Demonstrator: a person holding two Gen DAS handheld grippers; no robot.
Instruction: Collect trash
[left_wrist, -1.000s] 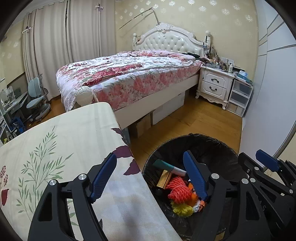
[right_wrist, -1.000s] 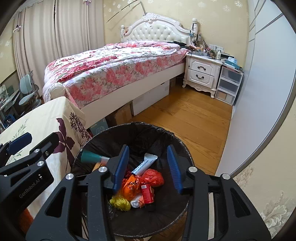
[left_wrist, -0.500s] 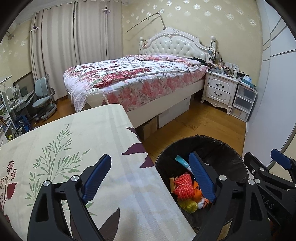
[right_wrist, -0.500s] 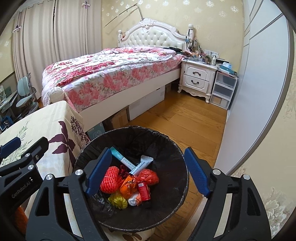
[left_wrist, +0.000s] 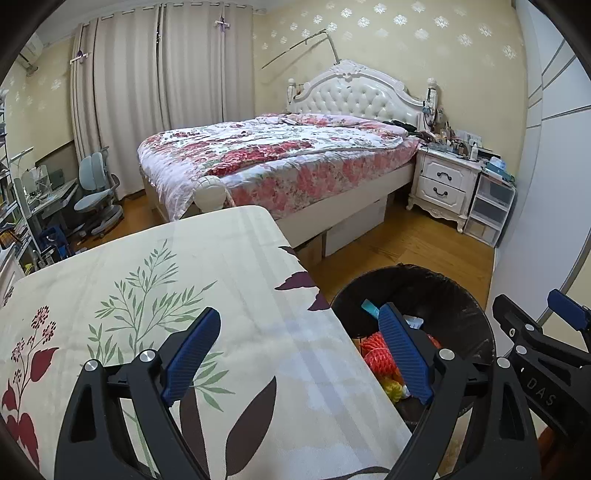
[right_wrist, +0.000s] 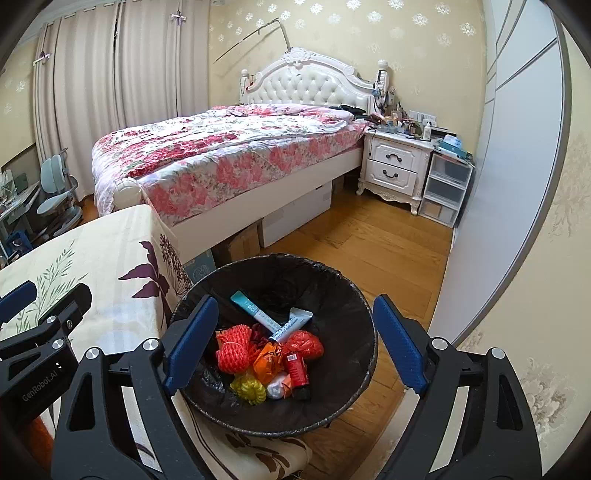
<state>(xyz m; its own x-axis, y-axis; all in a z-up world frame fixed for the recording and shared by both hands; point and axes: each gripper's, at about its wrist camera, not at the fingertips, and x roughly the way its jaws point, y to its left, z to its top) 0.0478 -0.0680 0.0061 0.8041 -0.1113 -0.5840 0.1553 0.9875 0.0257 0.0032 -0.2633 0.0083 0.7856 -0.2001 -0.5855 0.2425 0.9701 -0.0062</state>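
Both the left claw (left_wrist: 299, 358) and right claw (right_wrist: 291, 343) hang spread and empty, trash (right_wrist: 266, 354) already lying in the black-lined bin (right_wrist: 332, 295) at lower centre beside the desk (left_wrist: 147, 280), so collecting looks finished, with only withdrawal seemingly left

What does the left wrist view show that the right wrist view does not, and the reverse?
Only left: most of the tablecloth top, with no trash on it.
Only right: the full bin contents, such as the red tube and yellow net.
Both: the trash bin, the bed, and both grippers, left and right, open and holding nothing.
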